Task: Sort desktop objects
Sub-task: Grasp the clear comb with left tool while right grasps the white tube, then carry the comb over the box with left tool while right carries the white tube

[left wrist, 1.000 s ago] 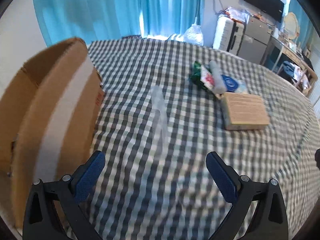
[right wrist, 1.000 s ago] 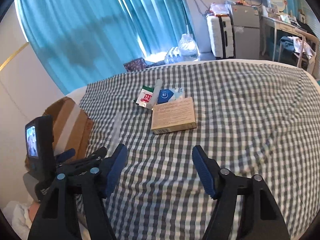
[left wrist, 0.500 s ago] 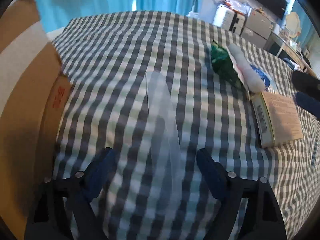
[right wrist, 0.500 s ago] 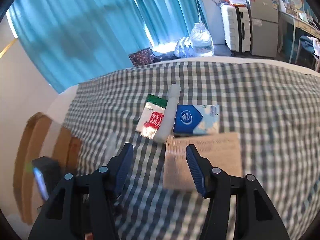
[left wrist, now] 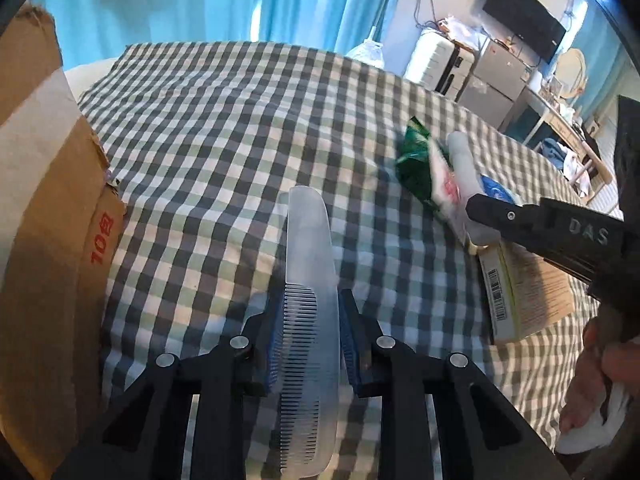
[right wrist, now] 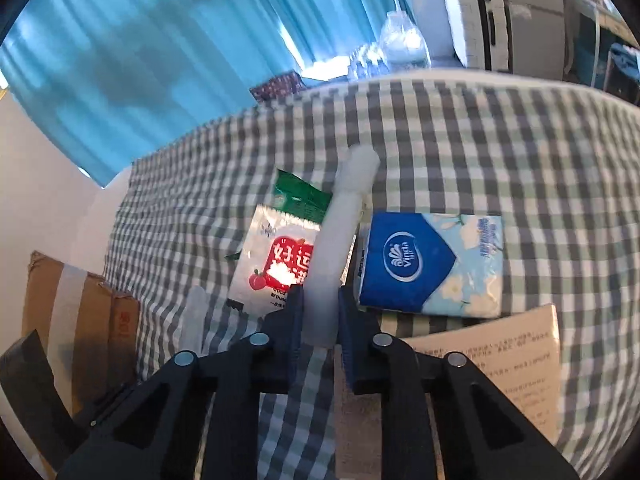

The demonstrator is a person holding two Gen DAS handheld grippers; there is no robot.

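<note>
A clear plastic comb point(left wrist: 308, 240) lies lengthwise on the checked cloth point(left wrist: 224, 128) in the left wrist view. My left gripper point(left wrist: 310, 300) straddles it, jaws closing, with the blue pads against both of its long edges. In the right wrist view a white tube point(right wrist: 340, 224) lies between a red-and-green snack packet point(right wrist: 276, 256) and a blue tissue pack point(right wrist: 428, 264). My right gripper point(right wrist: 320, 308) is closing on the tube's near end, pads touching its sides. The left wrist view shows that gripper's black finger point(left wrist: 520, 220) reaching over the tube point(left wrist: 464, 160).
An open cardboard box point(left wrist: 40, 240) stands at the cloth's left edge, close to the comb. A flat tan box point(right wrist: 500, 372) lies just under the right gripper. A person's hand point(left wrist: 600, 380) is at the right. Blue curtains, a suitcase and furniture stand behind.
Both grippers dropped toward the cloth and narrowed from wide apart. The left one now has the comb between its pads; the right one moved forward onto the white tube.
</note>
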